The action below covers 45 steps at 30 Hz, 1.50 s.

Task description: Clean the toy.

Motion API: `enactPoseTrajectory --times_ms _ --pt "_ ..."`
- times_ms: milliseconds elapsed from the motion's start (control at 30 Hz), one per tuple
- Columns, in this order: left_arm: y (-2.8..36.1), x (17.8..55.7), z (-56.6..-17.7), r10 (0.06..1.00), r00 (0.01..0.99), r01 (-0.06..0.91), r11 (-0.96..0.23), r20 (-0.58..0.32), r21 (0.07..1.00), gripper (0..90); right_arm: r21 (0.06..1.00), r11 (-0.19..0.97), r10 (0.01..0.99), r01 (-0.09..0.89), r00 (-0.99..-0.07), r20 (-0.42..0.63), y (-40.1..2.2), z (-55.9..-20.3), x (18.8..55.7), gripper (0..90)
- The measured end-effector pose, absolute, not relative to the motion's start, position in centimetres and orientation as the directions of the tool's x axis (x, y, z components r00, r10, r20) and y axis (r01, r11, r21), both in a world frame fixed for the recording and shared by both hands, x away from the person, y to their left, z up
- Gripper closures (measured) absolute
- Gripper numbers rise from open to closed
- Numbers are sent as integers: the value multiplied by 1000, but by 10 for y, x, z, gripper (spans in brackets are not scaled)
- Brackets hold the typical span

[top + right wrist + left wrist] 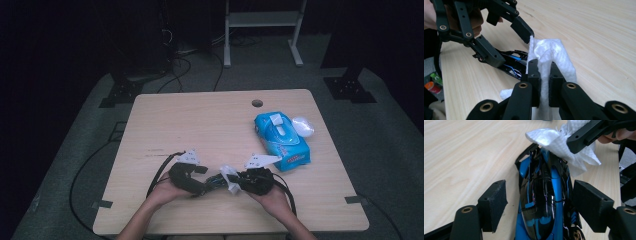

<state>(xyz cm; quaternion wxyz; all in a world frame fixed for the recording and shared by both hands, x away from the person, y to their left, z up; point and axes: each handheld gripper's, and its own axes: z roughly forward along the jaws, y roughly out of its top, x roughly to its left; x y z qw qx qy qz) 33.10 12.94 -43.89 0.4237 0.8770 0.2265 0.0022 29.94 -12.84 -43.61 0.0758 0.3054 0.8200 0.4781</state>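
At the table's near edge, right claw clamped on white wipe, left claw apart around toy car.

Readable text: none.
Wipes pack, near the table's right edge: light print on its blue wrapper, too small to read.
Toy car: blue and black markings, no letters or numbers legible.
Table: faint dark marks near its left edge, illegible.
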Motion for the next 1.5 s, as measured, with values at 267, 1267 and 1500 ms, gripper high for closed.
enactPoseTrajectory --times_ms 267,1267,1500 --pt "119 324 -447 380 914 360 -591 -144 722 249 814 391 563 430 -811 158 -134 -442 290 831" --pt "87 316 -472 383 924 291 -717 10 633 150 780 423 586 462 -796 154 -159 -451 285 826" --pt "85 314 -469 388 921 275 -717 39 640 239 797 376 614 472 -771 167 -177 -447 285 826"
